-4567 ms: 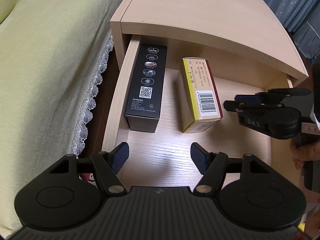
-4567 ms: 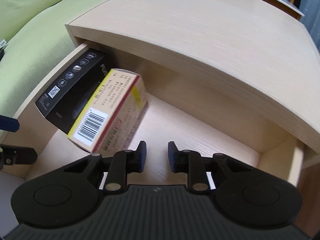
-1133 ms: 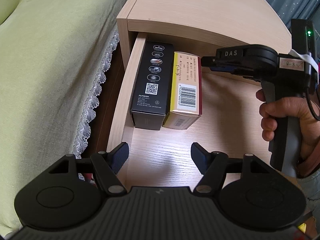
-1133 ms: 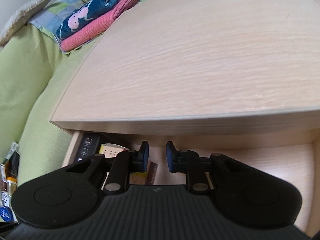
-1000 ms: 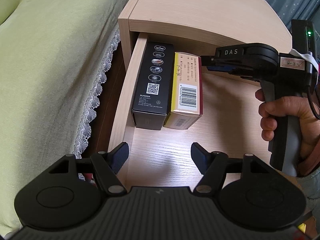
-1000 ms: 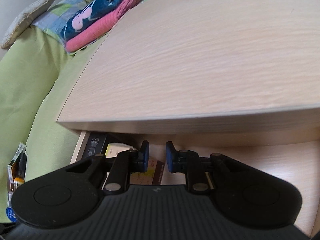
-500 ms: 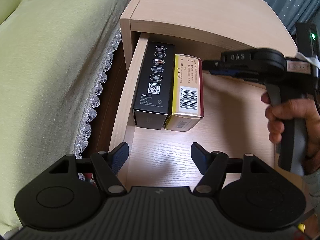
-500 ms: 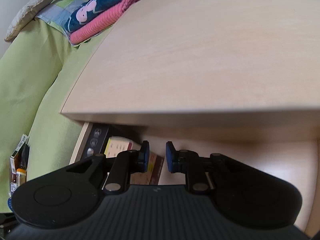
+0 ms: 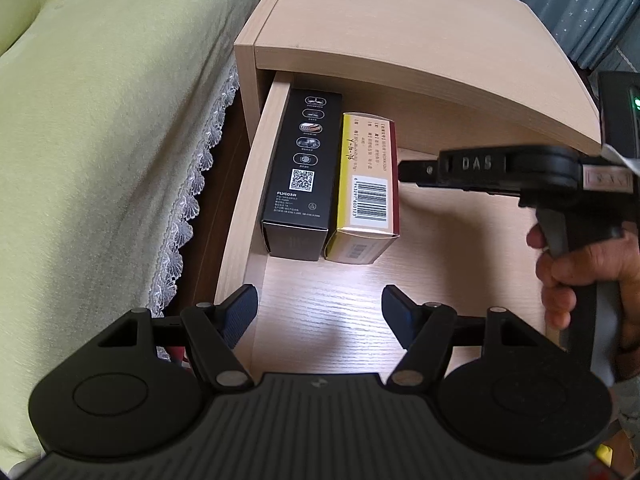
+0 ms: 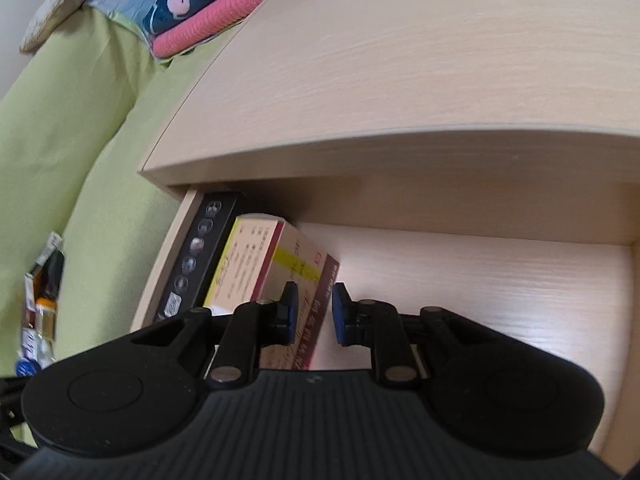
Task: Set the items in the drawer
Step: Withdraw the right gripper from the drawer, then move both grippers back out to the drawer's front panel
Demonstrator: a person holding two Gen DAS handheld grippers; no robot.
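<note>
Left wrist view: the yellow box [image 9: 366,184] lies in the drawer [image 9: 244,184], pressed flush against the black box [image 9: 300,172] on its far side, both just ahead of our left gripper [image 9: 320,312]. We have that one spread wide, holding nothing. Our right gripper [image 10: 313,312] sits beside the yellow box's red edge, fingers nearly closed with a narrow gap, gripping nothing. Both items look placed, so we'd back the right claw straight out, clear of the bedside cabinet top [image 9: 400,20], without nudging the boxes.
</note>
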